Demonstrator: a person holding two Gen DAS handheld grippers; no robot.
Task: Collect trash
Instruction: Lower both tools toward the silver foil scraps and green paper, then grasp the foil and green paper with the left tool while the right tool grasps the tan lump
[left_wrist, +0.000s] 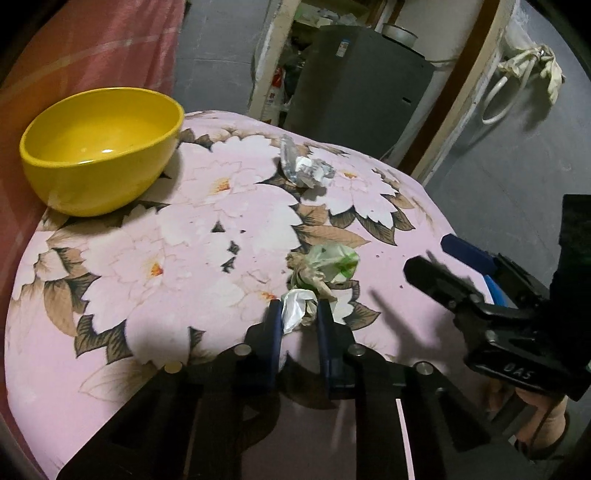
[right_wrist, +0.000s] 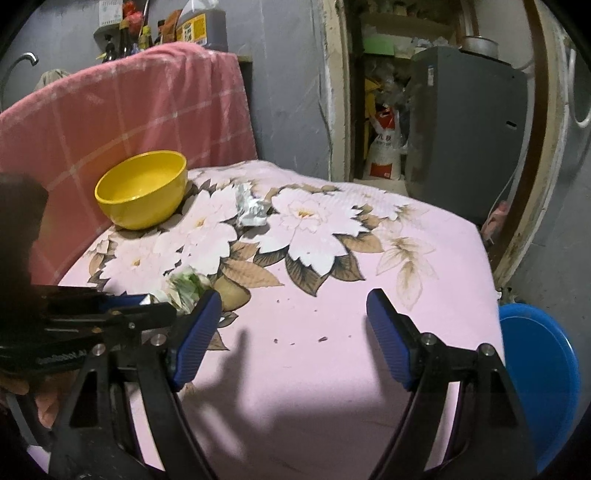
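Trash lies on the flowered desk (left_wrist: 155, 302): the left tongs (left_wrist: 297, 314) pinch a white scrap (left_wrist: 295, 312) beside a green-white wad (left_wrist: 328, 264), ready to lift it toward the yellow bowl (left_wrist: 101, 147); the right tongs (right_wrist: 293, 314) hover wide, empty.

A table under a pink floral cloth (right_wrist: 332, 369) stands against grey walls (right_wrist: 288, 92). A pink checked cloth (right_wrist: 129, 110) hangs along its far-left edge. Past its far edge, an open doorway (right_wrist: 369, 110) shows a grey cabinet (right_wrist: 461, 129) and cluttered shelves. A blue basin (right_wrist: 543, 369) sits on the floor at the right edge.
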